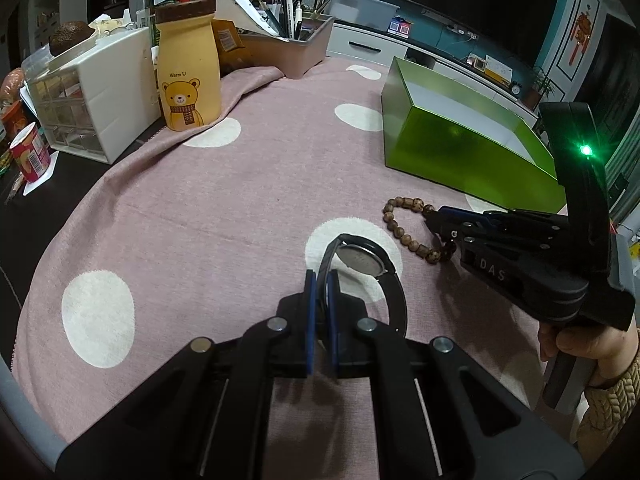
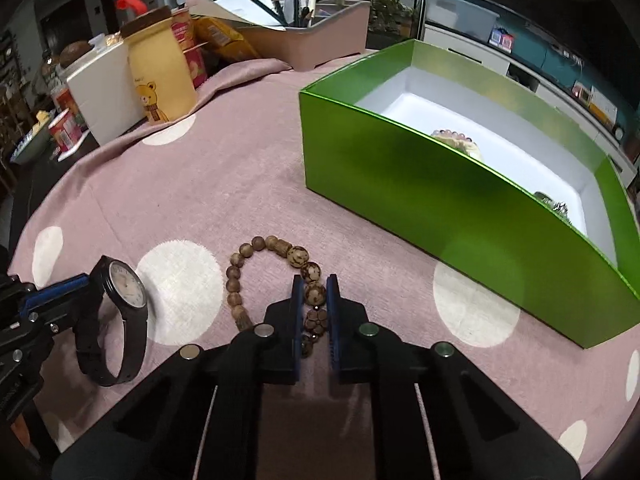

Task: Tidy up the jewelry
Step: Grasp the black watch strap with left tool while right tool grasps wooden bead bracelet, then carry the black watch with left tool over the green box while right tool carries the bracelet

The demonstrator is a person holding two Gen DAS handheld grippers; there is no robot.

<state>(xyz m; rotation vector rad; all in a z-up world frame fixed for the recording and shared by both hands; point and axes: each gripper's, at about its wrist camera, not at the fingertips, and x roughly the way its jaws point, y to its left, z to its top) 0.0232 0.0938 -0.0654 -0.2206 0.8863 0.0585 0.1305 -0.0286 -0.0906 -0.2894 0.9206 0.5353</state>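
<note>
Black watch (image 2: 120,312) is clamped by its strap in the left tool (image 1: 321,280), just above the bench (image 2: 240,184). Right tool (image 2: 314,294) grips the wooden bead bracelet (image 2: 272,276) beside the green box (image 2: 440,200).

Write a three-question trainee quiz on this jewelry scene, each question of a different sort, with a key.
1. True or false: the left gripper is closed on the watch strap.
2. Multiple choice: the right gripper is closed around A) the watch, B) the wooden bead bracelet, C) nothing.
3. Fill in: jewelry already lies inside the open ____ box.

Key: 1 true; 2 B; 3 green.
</note>
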